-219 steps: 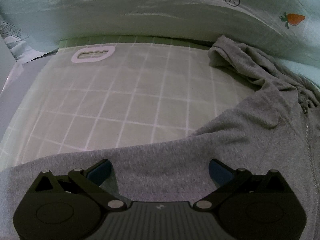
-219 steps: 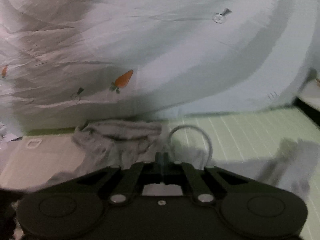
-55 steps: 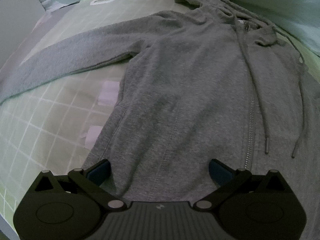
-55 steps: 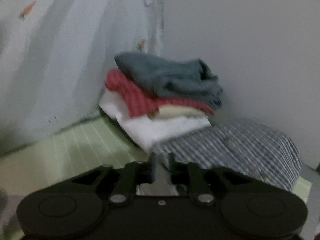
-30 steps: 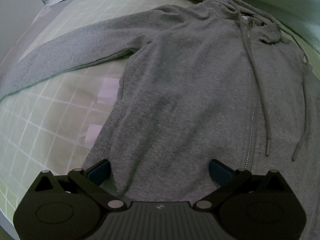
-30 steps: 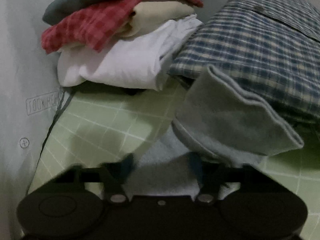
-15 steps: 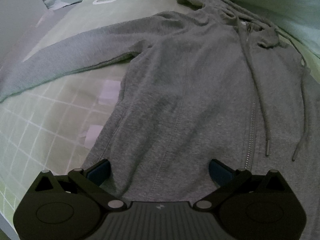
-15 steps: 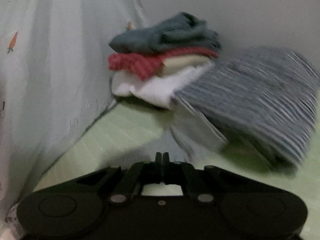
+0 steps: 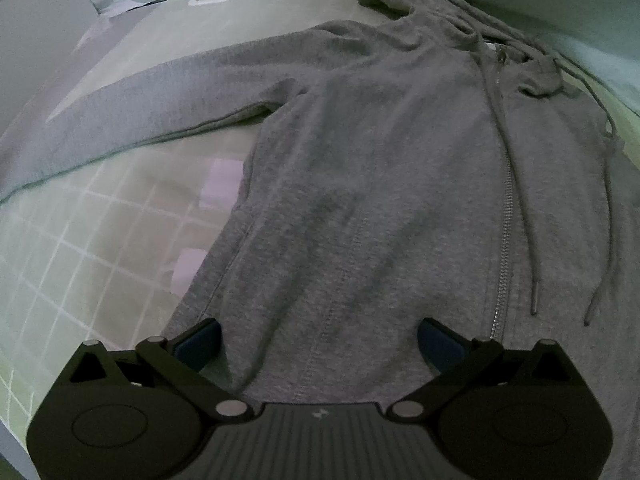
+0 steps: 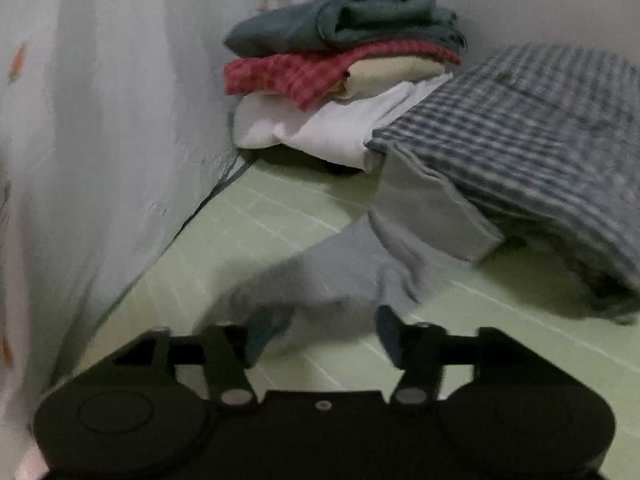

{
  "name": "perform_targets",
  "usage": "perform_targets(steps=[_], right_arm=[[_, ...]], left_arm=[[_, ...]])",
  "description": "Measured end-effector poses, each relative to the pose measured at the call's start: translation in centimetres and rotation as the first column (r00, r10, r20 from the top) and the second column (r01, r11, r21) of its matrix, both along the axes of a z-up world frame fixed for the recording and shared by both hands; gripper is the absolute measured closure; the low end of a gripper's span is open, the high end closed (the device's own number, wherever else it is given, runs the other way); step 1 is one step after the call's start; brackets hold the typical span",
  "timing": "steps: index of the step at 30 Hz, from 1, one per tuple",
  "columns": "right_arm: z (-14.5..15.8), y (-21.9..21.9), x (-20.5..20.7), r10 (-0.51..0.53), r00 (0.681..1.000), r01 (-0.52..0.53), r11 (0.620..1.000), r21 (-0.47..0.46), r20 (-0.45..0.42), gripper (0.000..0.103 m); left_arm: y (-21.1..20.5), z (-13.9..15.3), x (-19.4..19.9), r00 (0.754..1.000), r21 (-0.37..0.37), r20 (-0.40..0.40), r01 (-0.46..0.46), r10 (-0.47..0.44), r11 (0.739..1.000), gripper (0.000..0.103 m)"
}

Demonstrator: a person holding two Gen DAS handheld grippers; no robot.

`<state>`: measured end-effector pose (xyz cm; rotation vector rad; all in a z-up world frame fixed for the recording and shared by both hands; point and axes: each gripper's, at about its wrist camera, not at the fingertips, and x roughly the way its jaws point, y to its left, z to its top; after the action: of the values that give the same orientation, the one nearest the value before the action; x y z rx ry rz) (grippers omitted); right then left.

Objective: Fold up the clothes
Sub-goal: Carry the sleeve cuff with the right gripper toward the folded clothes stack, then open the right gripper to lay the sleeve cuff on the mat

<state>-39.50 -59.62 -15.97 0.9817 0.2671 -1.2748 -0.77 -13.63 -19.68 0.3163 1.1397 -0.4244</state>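
Note:
A grey zip-up hoodie [image 9: 360, 184] lies spread face up on the green gridded mat [image 9: 72, 248], its hood toward the far end and its left sleeve [image 9: 132, 104] stretched out to the left. My left gripper [image 9: 318, 340] hovers open over the hoodie's lower hem, nothing between its fingers. In the right wrist view the hoodie's other sleeve [image 10: 352, 264] lies on the mat, its cuff [image 10: 432, 208] resting against a plaid shirt. My right gripper [image 10: 316, 336] stands open just behind that sleeve, fingers apart on either side of the cloth.
A stack of folded clothes [image 10: 344, 64], grey-green over red check, cream and white, sits in the far corner. A blue plaid shirt [image 10: 532, 136] lies to its right. A pale sheet with carrot prints [image 10: 80, 140] hangs along the left.
My right gripper was shut half a second ago and is now open, with the grey sleeve lying in front of it. The left gripper has barely shifted over the hem.

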Motion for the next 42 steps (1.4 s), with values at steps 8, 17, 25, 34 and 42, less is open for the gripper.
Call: perform_targets(steps=[8,17,25,34,42], right_arm=[[-2.6,-8.2,3.5,-0.127,0.99,0.136,0.98,0.147,-0.066,0.022],[-4.2,-7.2,1.9,-0.157,0.987,0.16,0.979,0.129,-0.037,0.103],[1.3,2.2,-0.8,0.024,0.997,-0.035,0.988,-0.153,-0.075,0.103],[-3.1,10.3,-4.6,0.097,0.989,-0.088,0.992,0.086,-0.108,0.103],[-1.5,11.6,-6.1,0.124,0.992,-0.123,0.991,0.054,-0.012,0.052]], left_arm=[[-0.2,0.0,-0.3,1.0,-0.004,0.008,-0.026,0.026,1.0,0.0],[-0.1,-0.1,-0.5,0.999,-0.011,0.021,-0.028,0.028,1.0,0.0],[0.1,-0.3,-0.7,0.999,-0.019,0.036,-0.028,0.029,0.999,0.0],[0.0,0.3,-1.1,0.998,-0.002,0.039,-0.046,0.046,0.999,0.0],[1.0,1.8,-4.9,0.997,-0.005,0.071,0.005,-0.005,1.0,0.0]])
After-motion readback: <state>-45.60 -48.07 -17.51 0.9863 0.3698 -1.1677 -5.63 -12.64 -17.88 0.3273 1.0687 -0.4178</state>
